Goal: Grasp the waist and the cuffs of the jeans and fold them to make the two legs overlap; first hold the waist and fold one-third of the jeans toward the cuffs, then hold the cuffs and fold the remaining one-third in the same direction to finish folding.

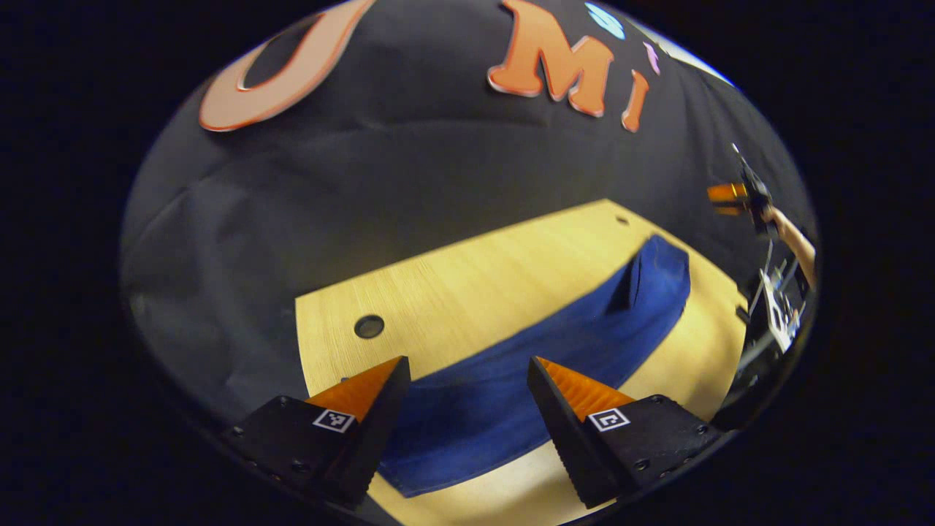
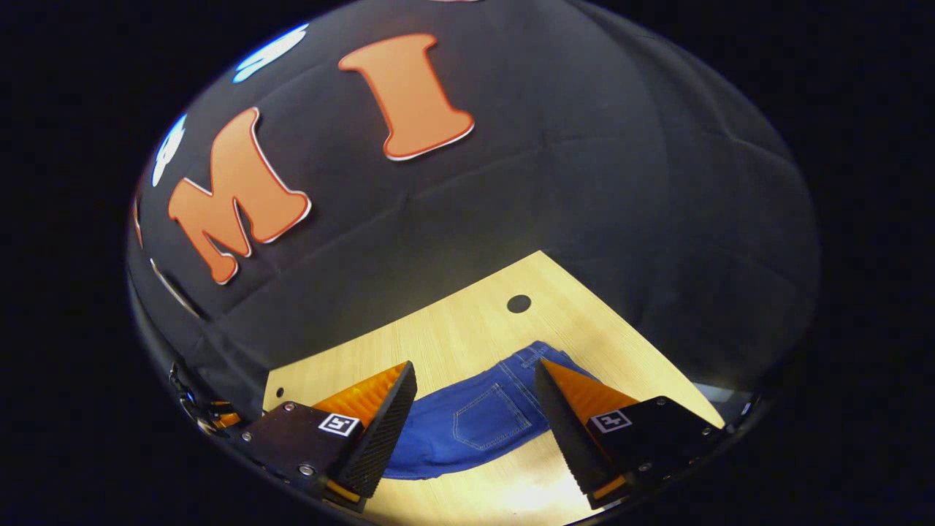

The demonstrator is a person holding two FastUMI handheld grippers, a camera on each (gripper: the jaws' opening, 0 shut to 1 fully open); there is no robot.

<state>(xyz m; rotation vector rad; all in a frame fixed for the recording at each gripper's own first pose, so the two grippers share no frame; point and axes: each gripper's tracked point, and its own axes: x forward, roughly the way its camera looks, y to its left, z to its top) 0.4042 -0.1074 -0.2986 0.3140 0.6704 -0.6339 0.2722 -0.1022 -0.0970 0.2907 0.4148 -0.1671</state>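
Left gripper (image 1: 467,372): above table, tilted down, 2 fingers spread, empty | Right gripper (image 2: 475,376): same pose, jaws apart, over waist | Blue denim jeans (image 1: 511,380): flat on pale wooden table (image 1: 467,285), long axis left-right, waist toward right gripper

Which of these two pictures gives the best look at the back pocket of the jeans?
The right gripper view. There the back pocket lies between the open fingers, its stitched outline plain on the jeans. The left gripper view shows the jeans as a long blue strip across the table, too smooth to make out a pocket.
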